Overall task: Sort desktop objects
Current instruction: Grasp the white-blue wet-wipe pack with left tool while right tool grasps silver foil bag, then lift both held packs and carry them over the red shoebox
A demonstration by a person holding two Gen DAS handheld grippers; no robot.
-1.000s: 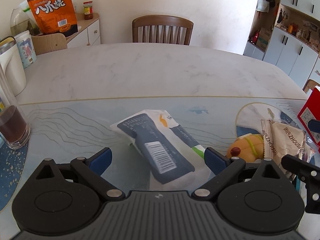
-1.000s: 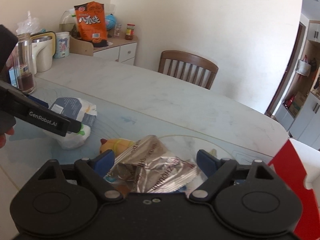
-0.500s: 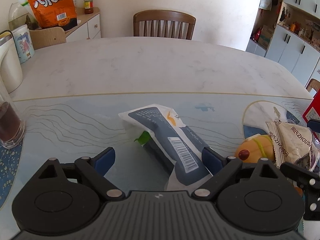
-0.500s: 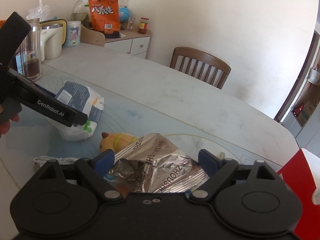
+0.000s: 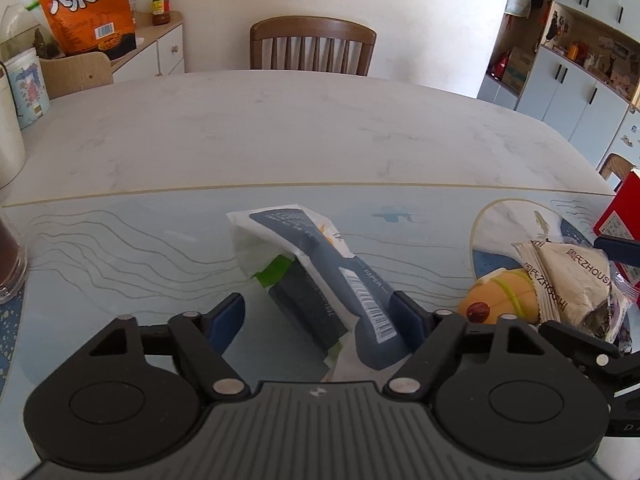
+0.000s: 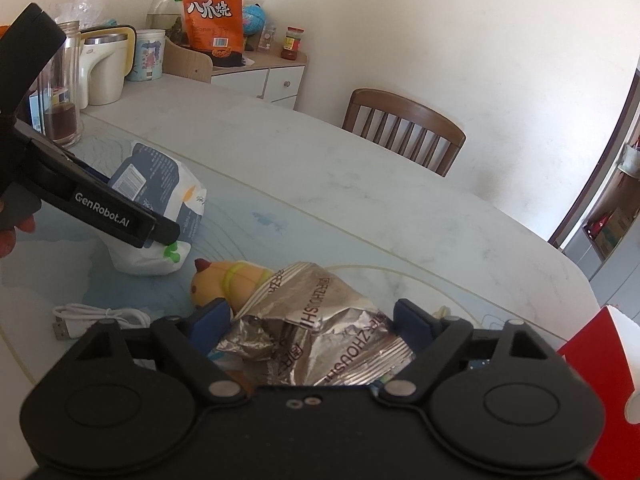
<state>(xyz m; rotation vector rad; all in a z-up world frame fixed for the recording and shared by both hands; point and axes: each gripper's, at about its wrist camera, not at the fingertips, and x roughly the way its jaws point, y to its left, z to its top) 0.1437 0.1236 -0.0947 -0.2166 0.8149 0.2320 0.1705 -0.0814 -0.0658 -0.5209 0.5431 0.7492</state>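
Note:
A white and dark blue tissue pack [image 5: 312, 276] lies tilted on the blue table mat [image 5: 120, 248]. My left gripper [image 5: 320, 316] is open around its near end, the right pad touching it. It also shows in the right wrist view [image 6: 160, 200]. My right gripper [image 6: 312, 320] is open around a crumpled silver snack bag [image 6: 320, 328], also seen in the left wrist view [image 5: 568, 280]. A yellow toy [image 6: 228, 284] lies beside the bag and shows in the left wrist view [image 5: 500, 292].
A white USB cable [image 6: 96, 316] lies near the front edge. A red box [image 5: 620, 216] stands at the right. A glass jar of dark liquid [image 6: 60, 92], a kettle [image 6: 104, 68] and a cup stand far left. A wooden chair [image 5: 312, 44] is behind the table.
The left gripper has moved forward over the tissue pack, which has tipped up onto its side. The right gripper has risen a little over the silver bag.

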